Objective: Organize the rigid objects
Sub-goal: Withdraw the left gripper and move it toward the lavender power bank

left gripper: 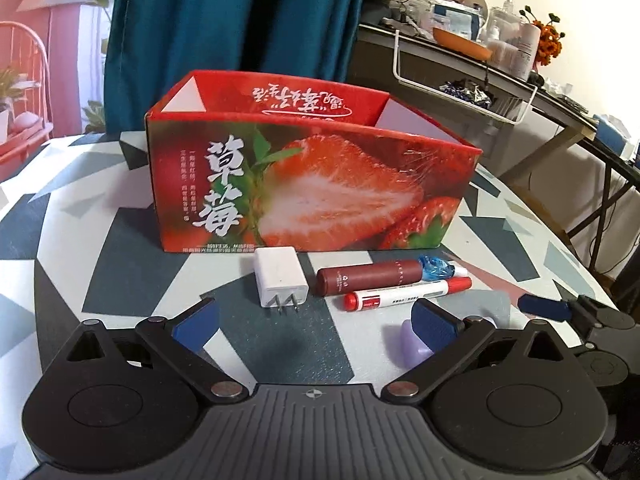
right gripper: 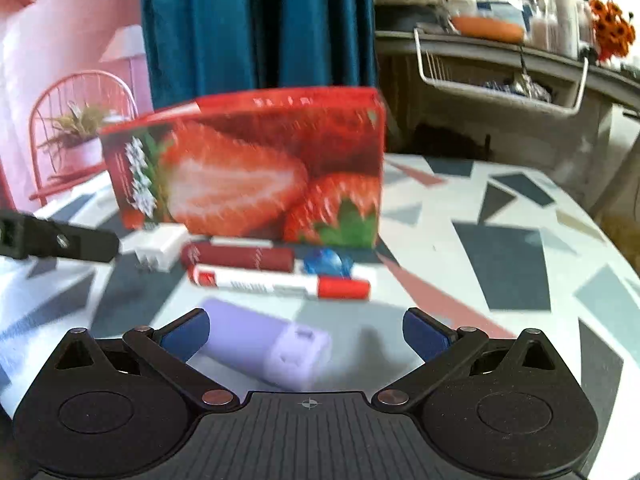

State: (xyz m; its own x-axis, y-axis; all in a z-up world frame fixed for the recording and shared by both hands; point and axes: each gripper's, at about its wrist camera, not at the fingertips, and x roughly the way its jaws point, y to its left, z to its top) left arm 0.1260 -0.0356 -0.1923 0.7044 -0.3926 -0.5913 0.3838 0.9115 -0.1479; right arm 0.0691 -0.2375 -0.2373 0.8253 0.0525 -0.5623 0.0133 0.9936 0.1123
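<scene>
A red strawberry-print box (left gripper: 312, 184) (right gripper: 256, 168) stands open-topped on the patterned table. In front of it lie a white charger plug (left gripper: 278, 278) (right gripper: 160, 250), a dark red tube (left gripper: 368, 276) (right gripper: 240, 258), a red-capped white marker (left gripper: 404, 294) (right gripper: 280, 282) and a blue correction tape (left gripper: 438, 268) (right gripper: 326, 262). A lilac rectangular object (right gripper: 268, 346) (left gripper: 412, 342) lies nearest, between the fingers of my right gripper (right gripper: 306, 332), which is open. My left gripper (left gripper: 316, 320) is open, just short of the charger, with nothing in it. Its right finger hides part of the lilac object.
The table (left gripper: 100, 264) has a grey, white and pink geometric cloth. Behind it hang teal curtains (left gripper: 240, 20). A cluttered side table (left gripper: 500, 64) with a white wire basket stands at the back right. One finger of the right gripper (left gripper: 546, 308) shows at the left view's right edge.
</scene>
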